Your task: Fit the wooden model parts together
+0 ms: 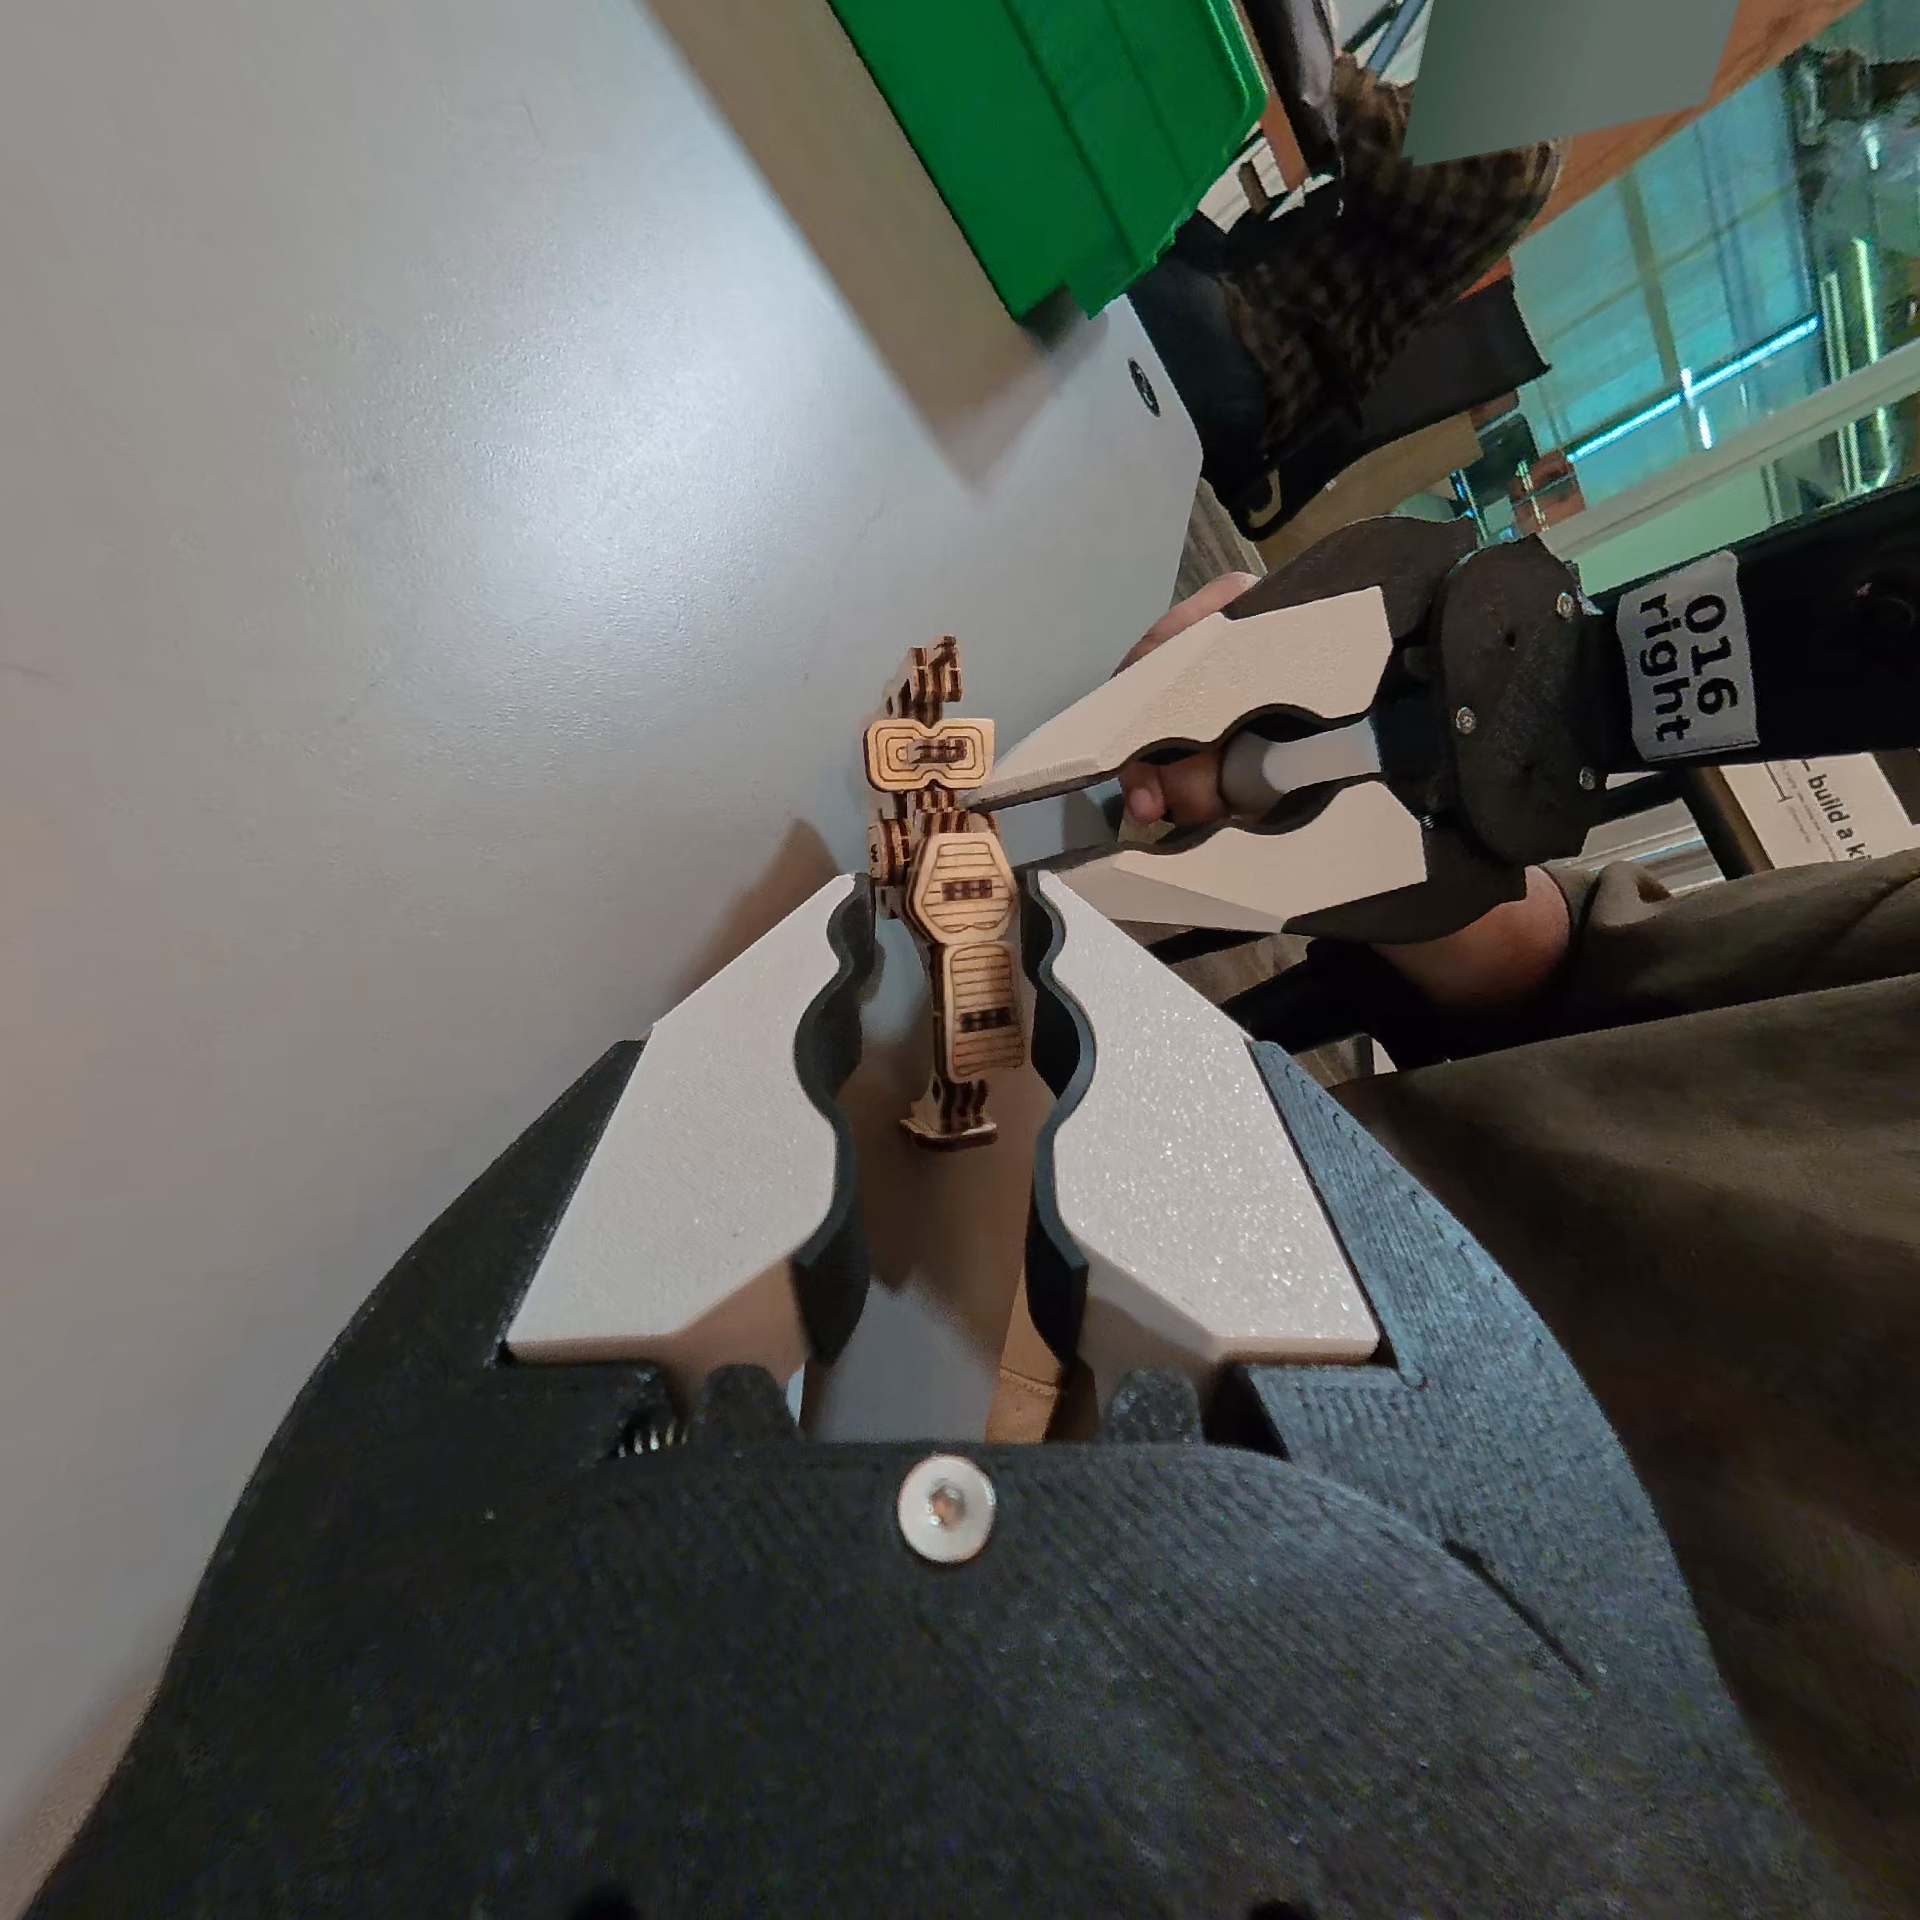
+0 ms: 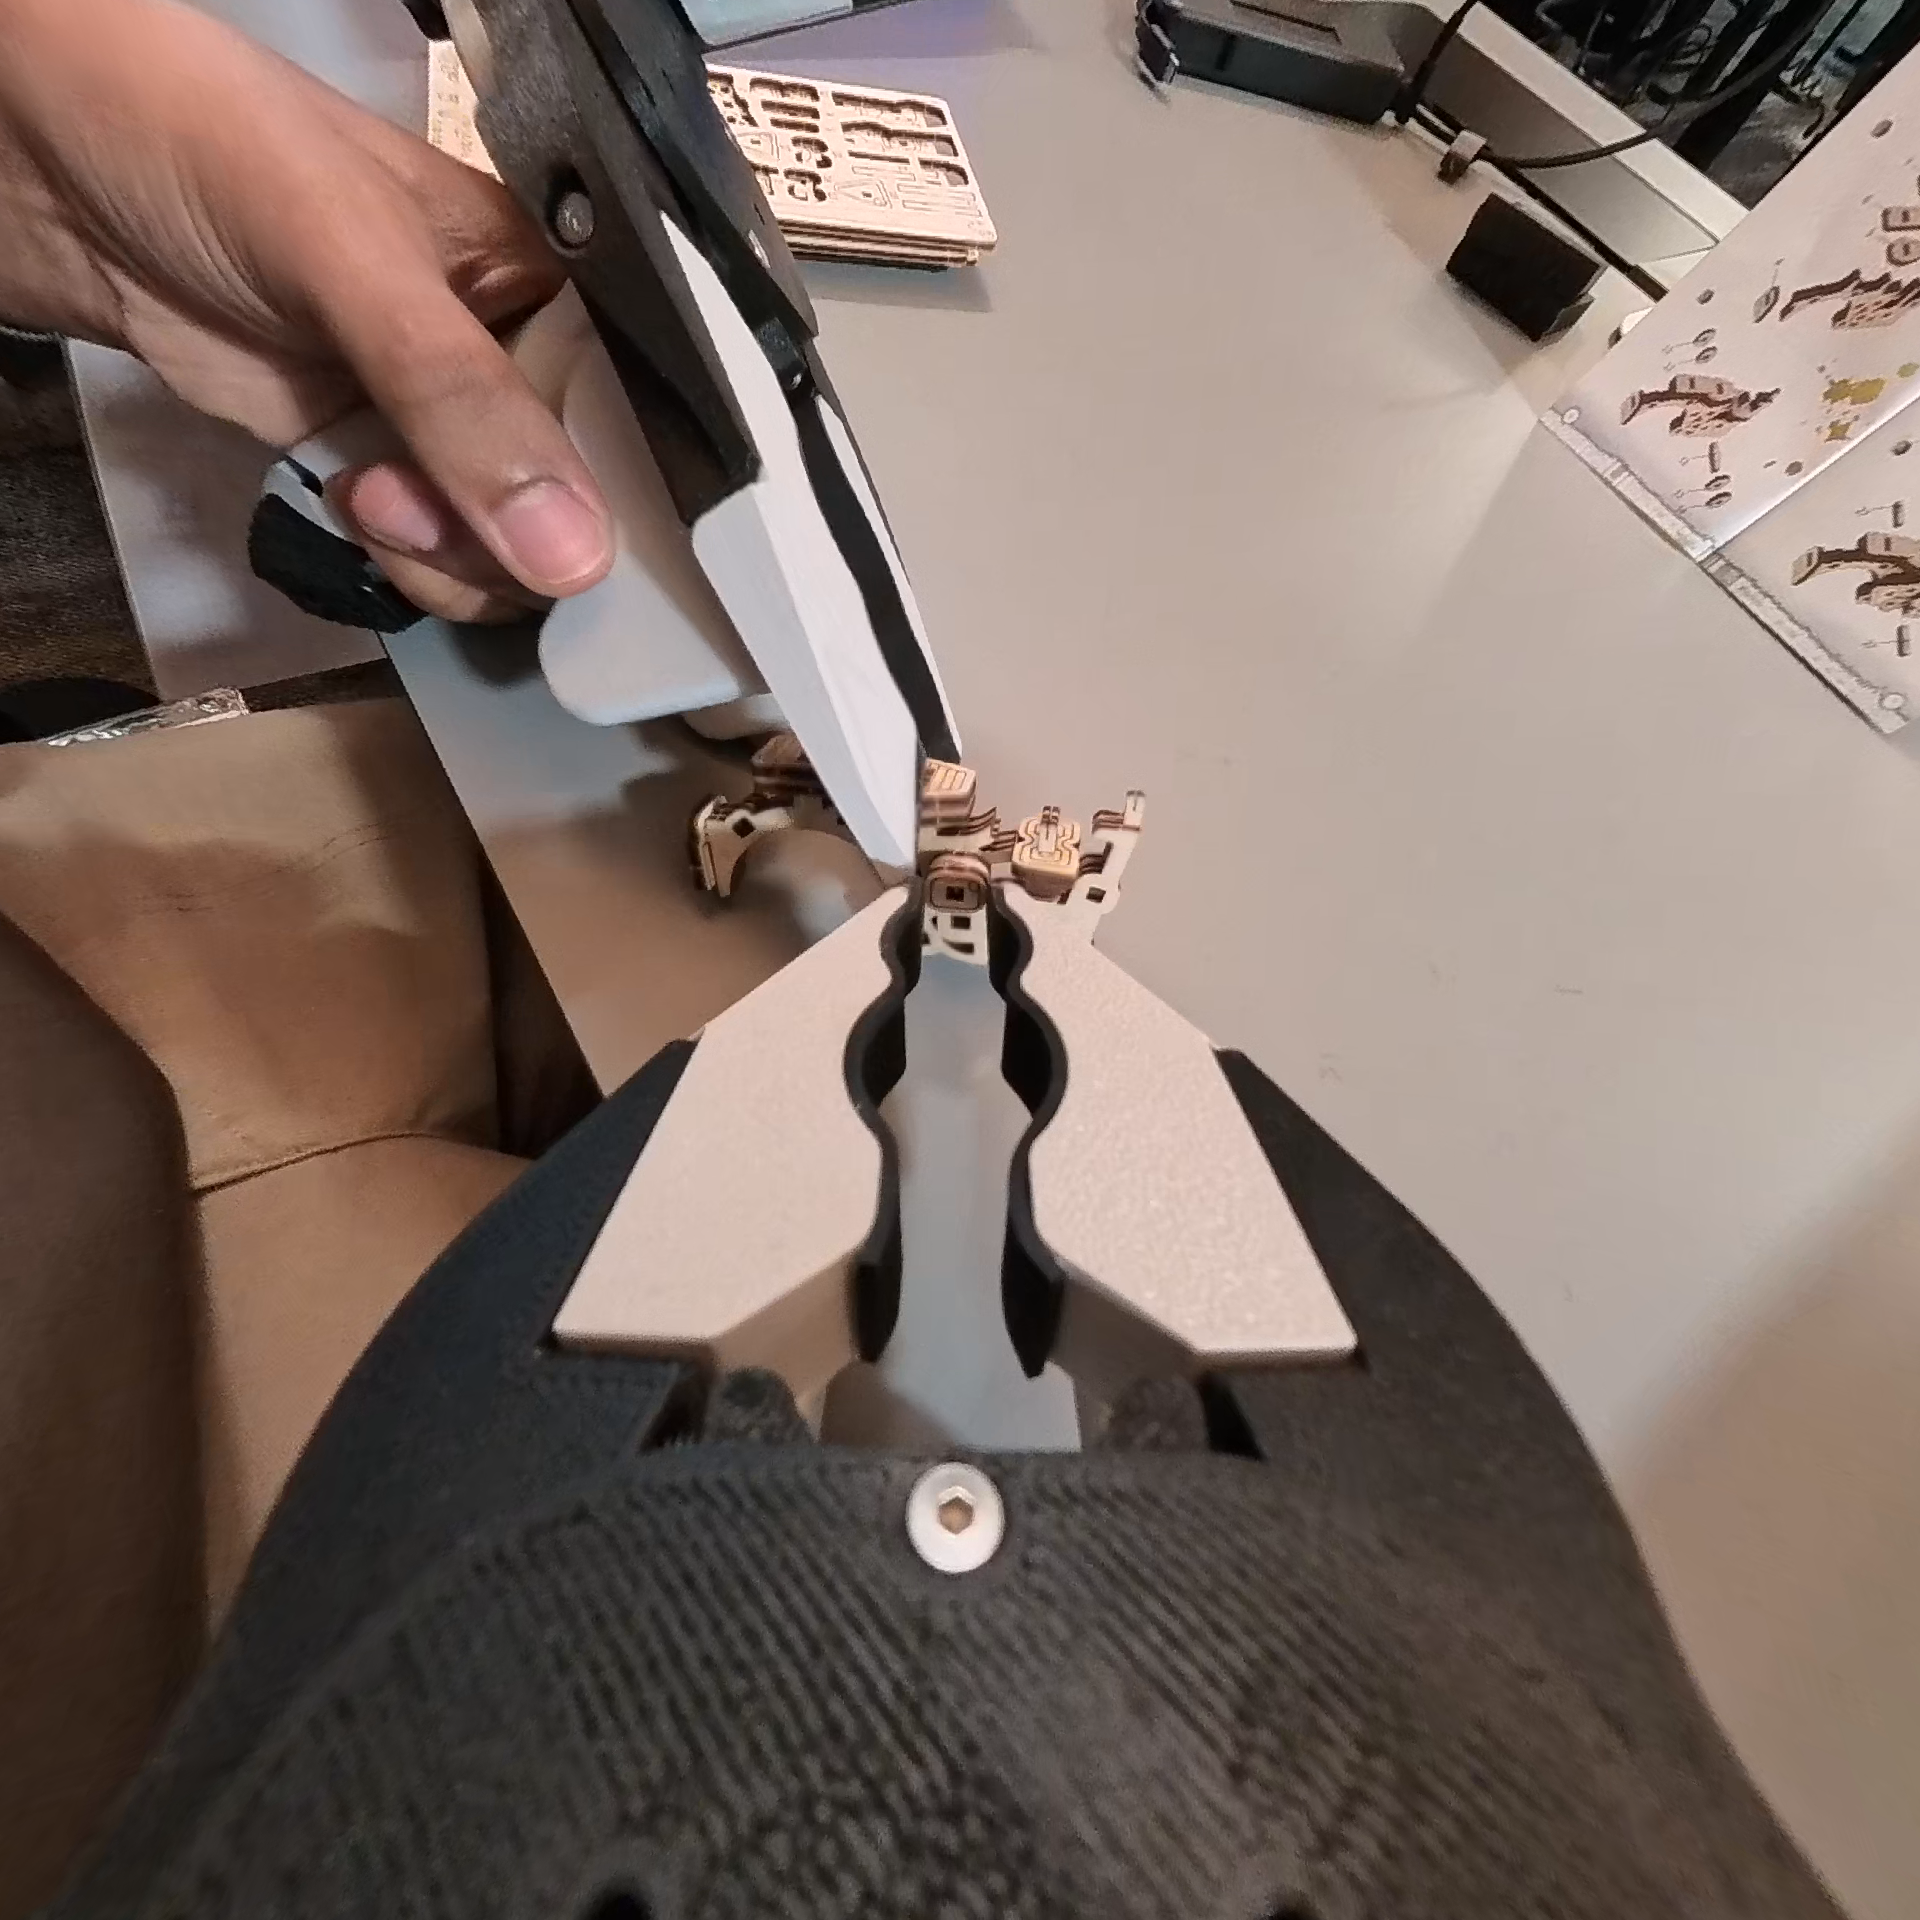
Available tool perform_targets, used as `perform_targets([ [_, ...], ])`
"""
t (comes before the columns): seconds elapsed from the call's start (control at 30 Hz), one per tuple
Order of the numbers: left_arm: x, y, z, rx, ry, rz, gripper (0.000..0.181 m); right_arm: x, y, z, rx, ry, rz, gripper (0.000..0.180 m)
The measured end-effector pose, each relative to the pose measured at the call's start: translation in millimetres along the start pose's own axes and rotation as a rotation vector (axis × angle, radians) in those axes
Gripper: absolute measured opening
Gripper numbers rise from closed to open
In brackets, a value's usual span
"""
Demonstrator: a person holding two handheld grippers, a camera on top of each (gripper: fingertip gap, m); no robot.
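Note:
A slim wooden model (image 1: 961, 914) made of layered laser-cut parts is held above the grey table (image 1: 416, 520). My left gripper (image 1: 951, 894) is shut on its middle section, with the foot end pointing back between my fingers. My right gripper (image 1: 1003, 836) comes in from the right and is closed on a small joint piece just above the left fingertips. In the right wrist view my right gripper (image 2: 958, 904) pinches that small square wooden part (image 2: 956, 891). The left gripper (image 2: 930, 779) comes down from the upper left, and the model (image 2: 1049, 852) sticks out past both.
A stack of cut-out wooden sheets (image 2: 862, 166) lies at the back of the table. An instruction sheet (image 2: 1766, 416) lies at the right, with a black block (image 2: 1517, 260) near it. A green bin (image 1: 1039, 135) stands farther off. The table edge and the person's lap are at the left. Only a small space, under 4 cm, lies between the two pairs of fingers.

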State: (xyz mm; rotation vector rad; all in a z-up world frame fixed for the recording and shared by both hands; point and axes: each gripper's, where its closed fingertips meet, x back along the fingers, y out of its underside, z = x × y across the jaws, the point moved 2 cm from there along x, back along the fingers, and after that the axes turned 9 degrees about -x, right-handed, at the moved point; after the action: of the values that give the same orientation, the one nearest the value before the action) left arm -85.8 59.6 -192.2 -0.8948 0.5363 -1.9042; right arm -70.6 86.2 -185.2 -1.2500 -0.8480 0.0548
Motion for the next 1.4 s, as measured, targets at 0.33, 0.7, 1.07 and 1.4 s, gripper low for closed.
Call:
perform_targets([
  [0.33, 1, -1, 2, -0.004, 0.023, 0.011, 0.027, 1, -2, -2, 0.028, 0.014, 0.008, 0.011],
  [0.7, 3, -3, 3, 0.006, 0.045, 0.030, 0.024, 3, -6, -3, 0.088, 0.053, 0.018, 0.011],
  [1.07, 8, -8, 3, 0.089, 0.099, 0.077, 0.023, 4, -8, -2, 0.080, 0.054, 0.029, 0.011],
  [1.4, 14, -14, 1, 0.176, 0.143, 0.136, 0.023, 11, -14, 3, 0.050, 0.063, 0.082, 0.019],
])
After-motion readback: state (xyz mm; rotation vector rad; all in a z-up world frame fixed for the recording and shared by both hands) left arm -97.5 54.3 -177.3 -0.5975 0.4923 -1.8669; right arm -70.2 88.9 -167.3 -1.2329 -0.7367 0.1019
